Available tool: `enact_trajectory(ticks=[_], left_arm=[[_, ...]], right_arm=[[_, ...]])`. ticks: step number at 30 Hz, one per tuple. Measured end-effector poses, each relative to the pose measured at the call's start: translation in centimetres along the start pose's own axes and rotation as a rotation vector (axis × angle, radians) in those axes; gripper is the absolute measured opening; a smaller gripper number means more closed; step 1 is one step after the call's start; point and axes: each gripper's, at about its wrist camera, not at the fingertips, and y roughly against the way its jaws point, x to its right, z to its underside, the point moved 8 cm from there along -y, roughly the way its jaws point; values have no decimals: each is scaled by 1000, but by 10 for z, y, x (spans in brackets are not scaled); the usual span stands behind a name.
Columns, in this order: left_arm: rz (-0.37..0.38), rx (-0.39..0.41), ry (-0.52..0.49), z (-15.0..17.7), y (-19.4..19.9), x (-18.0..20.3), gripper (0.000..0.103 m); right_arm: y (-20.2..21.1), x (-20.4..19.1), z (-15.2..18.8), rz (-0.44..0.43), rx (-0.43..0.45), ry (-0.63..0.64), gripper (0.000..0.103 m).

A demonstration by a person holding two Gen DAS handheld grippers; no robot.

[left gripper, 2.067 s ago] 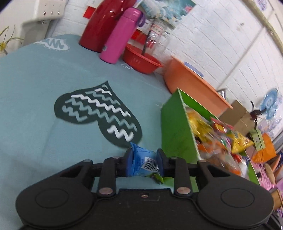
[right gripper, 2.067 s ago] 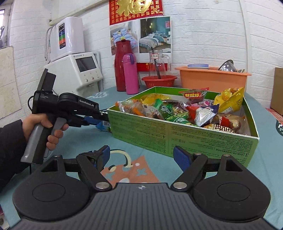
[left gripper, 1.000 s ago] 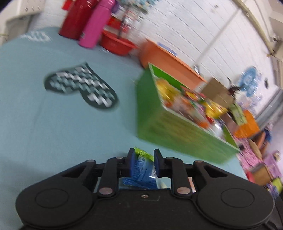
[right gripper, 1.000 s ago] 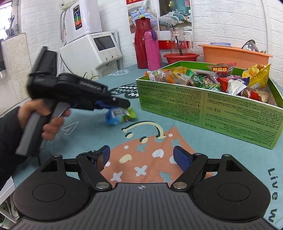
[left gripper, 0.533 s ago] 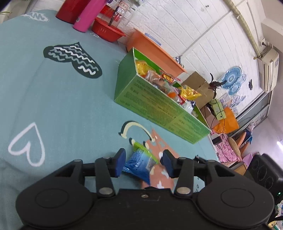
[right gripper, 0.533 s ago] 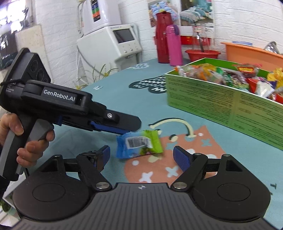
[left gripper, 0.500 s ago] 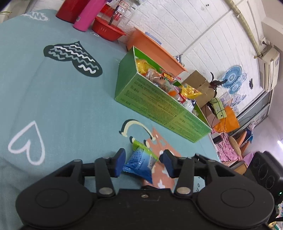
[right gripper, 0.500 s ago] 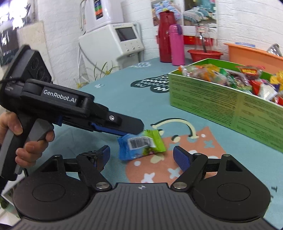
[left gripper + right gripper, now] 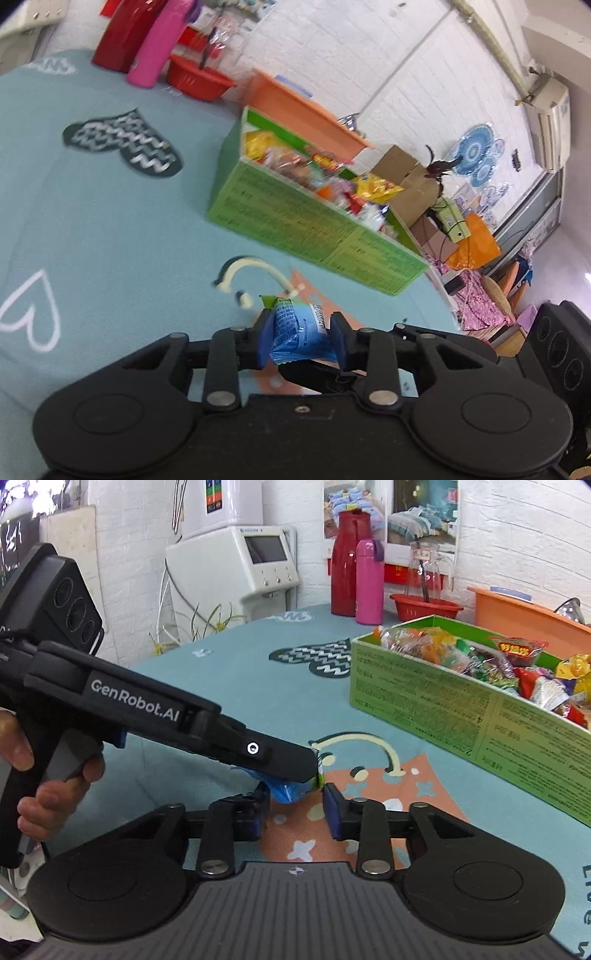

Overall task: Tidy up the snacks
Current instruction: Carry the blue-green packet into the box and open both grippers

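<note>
Handoff step: left tool (image 9: pixel 300 341) clamped on blue snack packet (image 9: pixel 298 332); right tool (image 9: pixel 295 806) apart just beneath. Next, right should close, then carry to green box (image 9: pixel 461 709) ahead.

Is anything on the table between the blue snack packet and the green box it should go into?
Nothing visible: bare printed tablecloth lies between the blue snack packet and the green box. Only the box's near wall must be cleared.
</note>
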Motion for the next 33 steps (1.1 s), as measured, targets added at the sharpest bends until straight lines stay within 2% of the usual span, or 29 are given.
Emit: enact_trajectory(ticks=[3, 11, 18, 23, 24, 26, 27, 28, 29, 31, 33], left_arm=[[42, 20, -42, -16, -6, 21, 49], [147, 41, -147, -51, -42, 79, 45], [208, 50, -206, -76, -78, 119, 44], [208, 46, -216, -87, -107, 128, 46], [199, 47, -209, -88, -113, 126, 51], [163, 62, -203, -90, -121, 119, 91], [144, 71, -194, -89, -122, 115, 103], [120, 84, -183, -88, -120, 110, 103], [101, 97, -178, -86, -118, 106, 103], [79, 109, -180, -83, -111, 100, 103], [63, 112, -164, -82, -103, 96, 103]], right_arm=[[11, 13, -10, 43, 49, 2, 50], [40, 66, -26, 172, 160, -63, 33], [63, 105, -37, 261, 243, -97, 31], [71, 136, -43, 321, 283, -127, 32], [69, 142, -42, 332, 287, -133, 33], [62, 156, -38, 373, 271, -131, 46], [57, 161, -34, 402, 248, -115, 53], [53, 164, -29, 433, 224, -102, 84], [53, 165, -25, 468, 215, -95, 103], [56, 162, -18, 486, 241, -66, 103], [57, 159, -14, 471, 226, -64, 103]])
